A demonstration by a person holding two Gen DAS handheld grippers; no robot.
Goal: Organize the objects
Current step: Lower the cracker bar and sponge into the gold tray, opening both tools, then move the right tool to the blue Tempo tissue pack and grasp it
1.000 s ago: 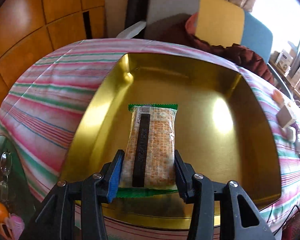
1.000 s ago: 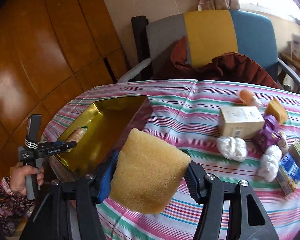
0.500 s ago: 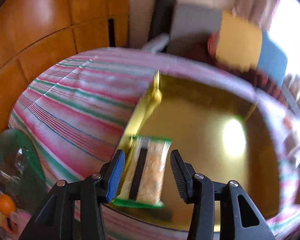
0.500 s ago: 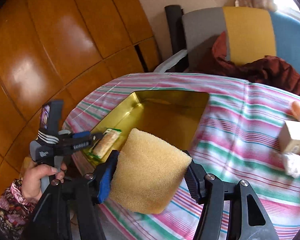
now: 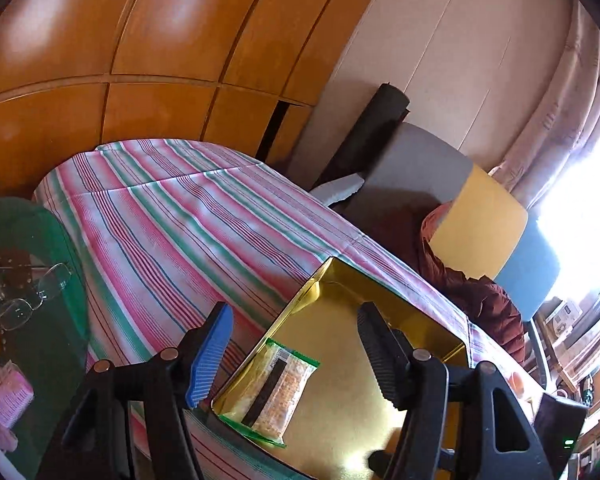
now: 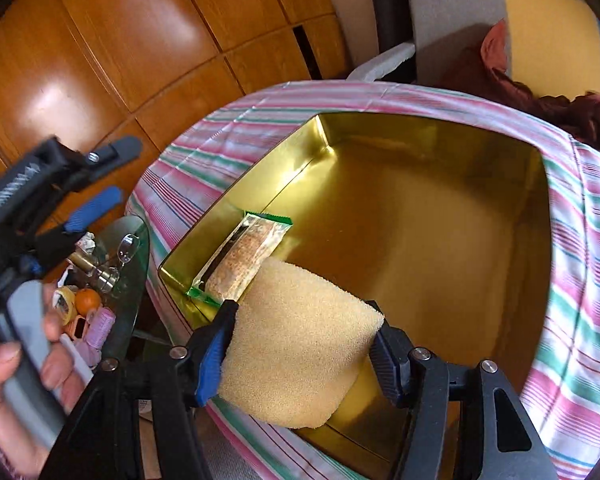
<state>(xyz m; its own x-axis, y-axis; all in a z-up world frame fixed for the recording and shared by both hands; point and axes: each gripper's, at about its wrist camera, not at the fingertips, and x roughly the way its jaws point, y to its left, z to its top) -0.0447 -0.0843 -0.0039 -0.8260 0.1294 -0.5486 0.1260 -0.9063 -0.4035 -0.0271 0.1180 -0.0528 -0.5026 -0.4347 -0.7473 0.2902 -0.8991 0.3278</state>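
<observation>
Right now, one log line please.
left hand-held gripper: opening, empty | snack packet: in tin | right hand-held gripper: holding sponge over tin

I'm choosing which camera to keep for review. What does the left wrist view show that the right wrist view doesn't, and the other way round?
Only the left wrist view shows the left gripper from behind, jaws opening with nothing between them, and the wide bare stretch of striped tablecloth.

Only the right wrist view shows the right gripper shut on the yellow sponge block, and the person's hand holding the left gripper.

Both show the gold metal tin with the green-edged snack packet inside, and the glasses on the glass side table.
</observation>
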